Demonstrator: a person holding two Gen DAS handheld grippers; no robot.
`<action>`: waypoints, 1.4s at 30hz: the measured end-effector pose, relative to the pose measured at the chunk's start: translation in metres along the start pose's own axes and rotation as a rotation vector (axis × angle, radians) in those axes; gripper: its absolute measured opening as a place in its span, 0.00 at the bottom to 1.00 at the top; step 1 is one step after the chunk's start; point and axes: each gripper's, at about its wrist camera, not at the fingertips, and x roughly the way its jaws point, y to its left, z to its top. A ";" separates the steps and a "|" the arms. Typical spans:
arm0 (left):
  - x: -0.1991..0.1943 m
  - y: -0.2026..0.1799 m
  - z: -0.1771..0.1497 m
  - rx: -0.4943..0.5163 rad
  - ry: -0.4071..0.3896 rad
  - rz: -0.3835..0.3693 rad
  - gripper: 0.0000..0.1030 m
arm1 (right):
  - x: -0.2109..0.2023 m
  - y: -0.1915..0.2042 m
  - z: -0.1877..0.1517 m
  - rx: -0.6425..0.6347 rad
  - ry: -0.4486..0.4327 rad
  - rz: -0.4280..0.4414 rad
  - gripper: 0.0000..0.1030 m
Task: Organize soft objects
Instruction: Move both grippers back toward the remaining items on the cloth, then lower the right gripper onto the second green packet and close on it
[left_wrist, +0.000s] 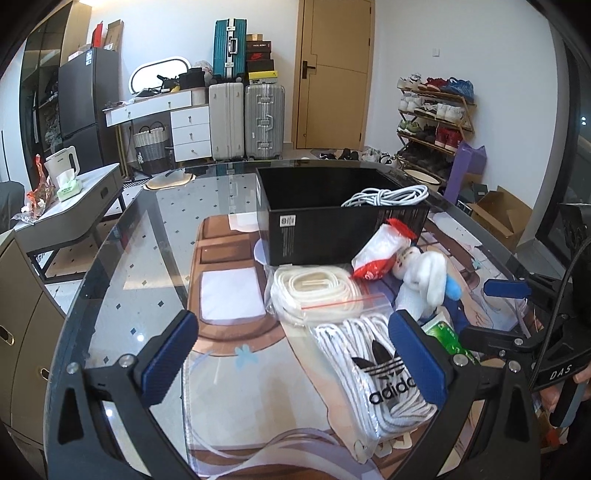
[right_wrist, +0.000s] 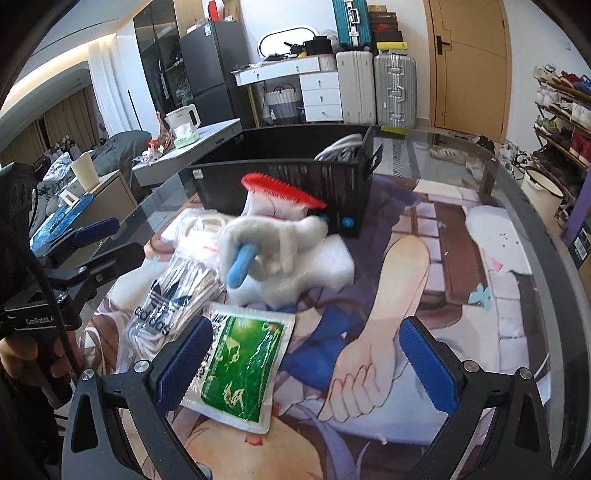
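Note:
My left gripper (left_wrist: 293, 356) is open above the mat, its right finger over a clear Adidas bag of white laces (left_wrist: 384, 373) (right_wrist: 173, 302). Behind that lies a zip bag of cream strap (left_wrist: 314, 291), then a white plush toy (left_wrist: 421, 277) (right_wrist: 266, 243) and a red-and-white plastic bag (left_wrist: 380, 254). A black box (left_wrist: 332, 221) (right_wrist: 288, 177) at the back holds a coiled white cable (left_wrist: 384, 195). My right gripper (right_wrist: 306, 363) is also open and holds nothing. A green packet (right_wrist: 240, 365) lies flat by its left finger.
Everything sits on a round glass table (left_wrist: 122, 258) covered by a printed mat (right_wrist: 443, 258). A white foam piece (right_wrist: 325, 269) lies under the plush toy. A side table with a kettle (left_wrist: 66, 162) stands left; suitcases, a door and a shoe rack (left_wrist: 436, 118) are behind.

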 end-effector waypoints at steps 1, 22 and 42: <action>0.001 0.000 -0.001 0.000 0.003 0.003 1.00 | 0.001 0.001 -0.001 0.001 0.005 0.004 0.99; 0.003 0.000 -0.005 -0.021 0.019 -0.008 1.00 | 0.024 0.030 -0.007 -0.058 0.089 -0.004 0.99; 0.006 0.000 -0.006 -0.022 0.026 -0.012 1.00 | 0.025 0.027 -0.010 -0.091 0.119 -0.040 0.99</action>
